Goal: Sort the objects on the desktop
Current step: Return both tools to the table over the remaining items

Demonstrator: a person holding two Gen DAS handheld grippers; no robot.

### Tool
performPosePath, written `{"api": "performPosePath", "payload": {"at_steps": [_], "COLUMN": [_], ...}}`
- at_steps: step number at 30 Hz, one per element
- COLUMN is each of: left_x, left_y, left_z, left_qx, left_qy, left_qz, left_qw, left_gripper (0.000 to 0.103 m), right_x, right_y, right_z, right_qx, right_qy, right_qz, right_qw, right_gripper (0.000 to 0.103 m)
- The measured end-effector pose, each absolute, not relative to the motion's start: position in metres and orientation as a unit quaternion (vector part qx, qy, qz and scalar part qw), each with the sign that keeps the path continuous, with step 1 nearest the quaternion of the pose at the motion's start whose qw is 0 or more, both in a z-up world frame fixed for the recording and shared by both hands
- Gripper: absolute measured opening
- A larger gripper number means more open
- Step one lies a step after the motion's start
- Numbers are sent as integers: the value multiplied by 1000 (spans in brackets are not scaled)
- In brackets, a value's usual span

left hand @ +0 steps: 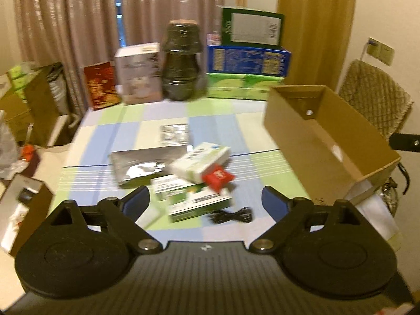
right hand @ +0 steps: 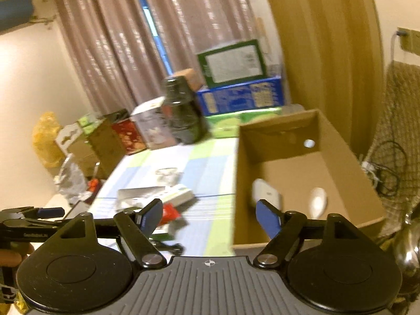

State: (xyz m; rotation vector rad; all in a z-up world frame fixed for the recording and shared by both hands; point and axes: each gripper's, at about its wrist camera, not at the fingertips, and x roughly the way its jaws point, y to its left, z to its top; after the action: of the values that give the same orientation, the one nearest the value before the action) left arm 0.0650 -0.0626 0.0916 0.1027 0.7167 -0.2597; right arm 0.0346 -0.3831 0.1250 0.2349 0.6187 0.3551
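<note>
A pile lies mid-table: a silver foil pouch (left hand: 139,164), a white-green box (left hand: 200,161), a red packet (left hand: 216,178), a green-white box (left hand: 195,202), a black cable (left hand: 232,215) and a small foil sachet (left hand: 174,134). My left gripper (left hand: 206,203) is open and empty just above the near side of the pile. An open cardboard box (left hand: 328,136) stands on the right. In the right wrist view, my right gripper (right hand: 210,216) is open and empty at the cardboard box's (right hand: 302,173) near left corner; a white device (right hand: 267,197) and a white oval object (right hand: 319,200) lie inside.
Along the table's far edge stand a red box (left hand: 101,85), a white box (left hand: 139,72), a dark wrapped jar (left hand: 181,63) and stacked green and blue cartons (left hand: 248,57). Boxes and bags crowd the left side (left hand: 29,97). A wicker chair (left hand: 375,97) is at right.
</note>
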Motion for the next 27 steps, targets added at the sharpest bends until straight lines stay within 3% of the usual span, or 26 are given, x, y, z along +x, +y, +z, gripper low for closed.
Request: {"api": "performPosePath", "payload": {"at_steps": [10, 16, 27], "left_x": [34, 38, 71], "left_y": [-9, 9, 30], "left_z": [108, 94, 63], "left_qx": [73, 83, 90], "left_qy": [348, 359, 363], "left_qz": [-98, -109, -145], "left_qw": [929, 923, 916], "left_gripper": [102, 102, 102], "right_x": [26, 38, 56], "right_y": [-330, -304, -249], "right_z": [125, 108, 65], "right_qx": [59, 21, -149], "right_qy": [311, 338, 342], "right_qz": [240, 252, 294], "right_qw": [918, 907, 880], "right_gripper": [89, 89, 89]}}
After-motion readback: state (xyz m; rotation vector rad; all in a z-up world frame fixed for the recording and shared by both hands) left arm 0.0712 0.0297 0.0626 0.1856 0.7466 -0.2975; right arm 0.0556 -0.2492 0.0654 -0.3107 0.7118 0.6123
